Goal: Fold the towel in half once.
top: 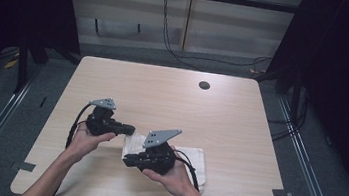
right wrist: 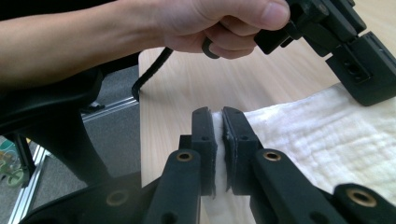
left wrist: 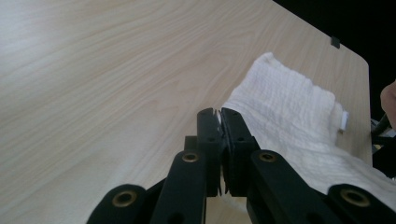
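- Our left gripper [top: 131, 130], black two-jaw tool w/ grey three-cornered plate on top: jaws pinched tight on a corner of the white crinkled cotton cloth [top: 190, 159]. In the left gripper view a sliver of white fabric shows between the pads at the left gripper [left wrist: 219, 113] tip.
- Our right gripper [top: 126, 160], same build: jaws clamped on the cloth's near-left edge. In the right gripper view the right gripper [right wrist: 219, 112] has a strip of white fabric squeezed between its pads, running down btwn the jaws.
- The two tips sit near each other at the cloth's left end, left one farther up the table, right one closer to us.
- Left hand [top: 87, 140] wraps the left tool's handle from below; in the right gripper view the left hand [right wrist: 210, 23] and the left tool's black jaws appear at top, above the cloth [right wrist: 327, 135].
- Right hand [top: 172, 178] cups the right tool from underneath; its cable loops over the cloth's right part.
- Cloth: folded, roughly rectangular, lying on the near half of the light wood-grain table [top: 172, 98], a bit right of centre; left end is gripped, the rest lies flat. In the left gripper view the cloth [left wrist: 289, 107] stretches away to the right, w/ a small white tag at its far edge.
- Small dark round hole [top: 204, 85] in the tabletop, far side, well apart from the cloth.
- Grey floor and black cables beyond the table.
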Demonstrator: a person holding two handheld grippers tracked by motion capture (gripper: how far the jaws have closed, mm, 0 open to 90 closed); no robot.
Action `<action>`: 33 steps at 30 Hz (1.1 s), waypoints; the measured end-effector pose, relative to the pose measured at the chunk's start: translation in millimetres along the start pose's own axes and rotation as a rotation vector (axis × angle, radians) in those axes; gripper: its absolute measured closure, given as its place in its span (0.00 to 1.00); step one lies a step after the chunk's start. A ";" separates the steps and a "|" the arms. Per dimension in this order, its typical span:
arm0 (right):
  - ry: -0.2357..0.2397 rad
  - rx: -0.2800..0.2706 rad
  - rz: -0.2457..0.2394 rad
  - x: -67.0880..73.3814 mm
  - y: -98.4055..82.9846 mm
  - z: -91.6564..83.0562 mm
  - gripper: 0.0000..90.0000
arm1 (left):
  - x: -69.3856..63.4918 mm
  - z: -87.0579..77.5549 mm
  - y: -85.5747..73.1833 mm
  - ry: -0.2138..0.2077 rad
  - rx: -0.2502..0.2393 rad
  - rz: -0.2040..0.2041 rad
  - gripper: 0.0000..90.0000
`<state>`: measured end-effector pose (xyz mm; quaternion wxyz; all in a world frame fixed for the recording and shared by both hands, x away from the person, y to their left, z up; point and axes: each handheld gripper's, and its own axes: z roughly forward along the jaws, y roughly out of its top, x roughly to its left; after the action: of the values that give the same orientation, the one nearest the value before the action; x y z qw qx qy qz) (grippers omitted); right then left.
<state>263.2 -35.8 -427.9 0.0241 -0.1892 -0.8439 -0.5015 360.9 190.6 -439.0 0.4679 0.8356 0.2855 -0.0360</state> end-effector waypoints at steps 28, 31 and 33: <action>0.037 -0.080 -0.050 11.6 48.8 34.1 0.94 | 10.5 -47.9 1.1 0.089 -0.004 -0.032 0.97; 0.040 -0.064 -0.043 11.0 41.5 36.3 0.93 | 9.8 -40.9 -1.3 0.083 0.004 -0.029 0.97; 0.035 -0.056 -0.041 10.6 37.2 35.7 0.94 | 8.2 -35.8 -0.7 0.076 0.006 -0.021 0.97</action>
<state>271.5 13.7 -412.0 0.0233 -0.1636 -0.8326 -0.5287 360.0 223.3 -422.2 0.4539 0.8347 0.3117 -0.0101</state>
